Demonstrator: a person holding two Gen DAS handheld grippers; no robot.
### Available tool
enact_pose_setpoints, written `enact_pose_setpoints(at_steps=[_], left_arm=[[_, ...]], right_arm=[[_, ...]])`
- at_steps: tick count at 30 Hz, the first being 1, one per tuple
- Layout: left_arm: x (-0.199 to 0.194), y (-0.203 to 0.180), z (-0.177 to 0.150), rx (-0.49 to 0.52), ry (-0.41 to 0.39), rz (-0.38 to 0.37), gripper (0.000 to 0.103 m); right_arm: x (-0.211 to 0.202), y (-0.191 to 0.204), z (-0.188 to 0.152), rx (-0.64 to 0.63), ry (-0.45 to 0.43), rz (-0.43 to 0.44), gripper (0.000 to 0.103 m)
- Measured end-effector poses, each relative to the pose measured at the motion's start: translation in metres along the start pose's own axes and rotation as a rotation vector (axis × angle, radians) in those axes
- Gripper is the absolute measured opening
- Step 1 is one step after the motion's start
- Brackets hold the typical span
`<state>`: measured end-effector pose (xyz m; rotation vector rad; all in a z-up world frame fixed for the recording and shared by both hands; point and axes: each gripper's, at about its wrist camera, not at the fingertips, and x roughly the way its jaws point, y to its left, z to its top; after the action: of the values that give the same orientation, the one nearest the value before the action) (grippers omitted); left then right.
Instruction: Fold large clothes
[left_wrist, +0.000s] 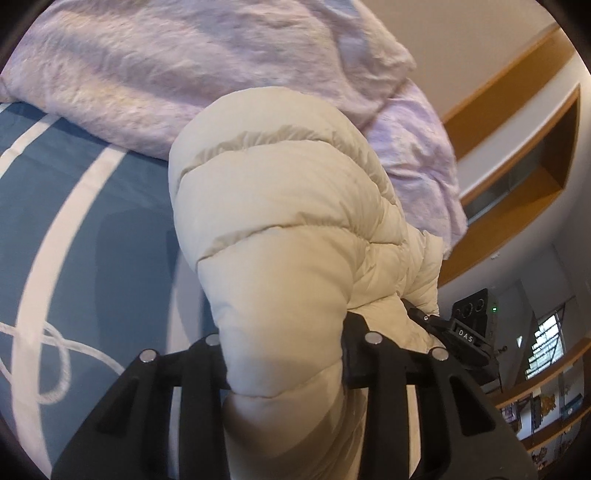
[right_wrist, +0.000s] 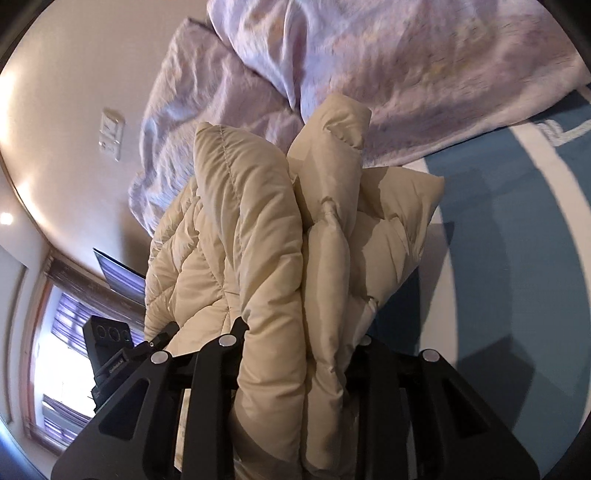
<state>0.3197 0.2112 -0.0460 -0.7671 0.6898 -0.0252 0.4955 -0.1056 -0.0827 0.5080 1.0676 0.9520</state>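
Two grippers, one garment. Left gripper — closed onto a thick fold of the cream puffer jacket, held lifted above the bed. Right gripper — clamped likewise on bunched layers of the same jacket. Jacket: quilted, puffy, doubled over. Lilac duvet heaped along the bed's far edge; bedsheet blue with white bands.
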Motion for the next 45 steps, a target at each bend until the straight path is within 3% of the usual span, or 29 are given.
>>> enact_pose_setpoints(at_steps=[7, 13, 15, 20, 23, 28, 35, 41, 45], left_arm=[[0.023, 0.034, -0.001, -0.002, 0.018, 0.079, 0.041], [0.029, 0.022, -0.004, 0.091, 0.005, 0.220, 0.056], [0.024, 0.011, -0.007, 0.137, -0.011, 0.269, 0.061], [0.005, -0.014, -0.015, 0.281, -0.099, 0.452, 0.076], [-0.001, -0.026, -0.017, 0.335, -0.126, 0.508, 0.078], [-0.003, -0.042, -0.019, 0.368, -0.136, 0.533, 0.082], [0.005, -0.049, -0.020, 0.369, -0.135, 0.538, 0.084], [0.018, -0.047, -0.018, 0.367, -0.123, 0.563, 0.084], [0.027, -0.046, -0.021, 0.385, -0.122, 0.579, 0.085]], right_arm=[[0.029, -0.010, -0.007, -0.002, 0.040, -0.095, 0.028], [0.032, -0.013, -0.008, 0.006, 0.044, -0.160, 0.044], [0.022, -0.002, -0.009, -0.042, 0.016, -0.251, 0.056], [-0.006, 0.029, -0.012, -0.152, -0.072, -0.373, 0.058], [-0.017, 0.051, -0.014, -0.210, -0.127, -0.416, 0.058], [-0.021, 0.090, -0.020, -0.325, -0.200, -0.459, 0.058], [0.007, 0.110, -0.026, -0.416, -0.191, -0.481, 0.058], [0.020, 0.101, -0.025, -0.439, -0.209, -0.558, 0.058], [0.038, 0.080, -0.028, -0.439, -0.149, -0.642, 0.058]])
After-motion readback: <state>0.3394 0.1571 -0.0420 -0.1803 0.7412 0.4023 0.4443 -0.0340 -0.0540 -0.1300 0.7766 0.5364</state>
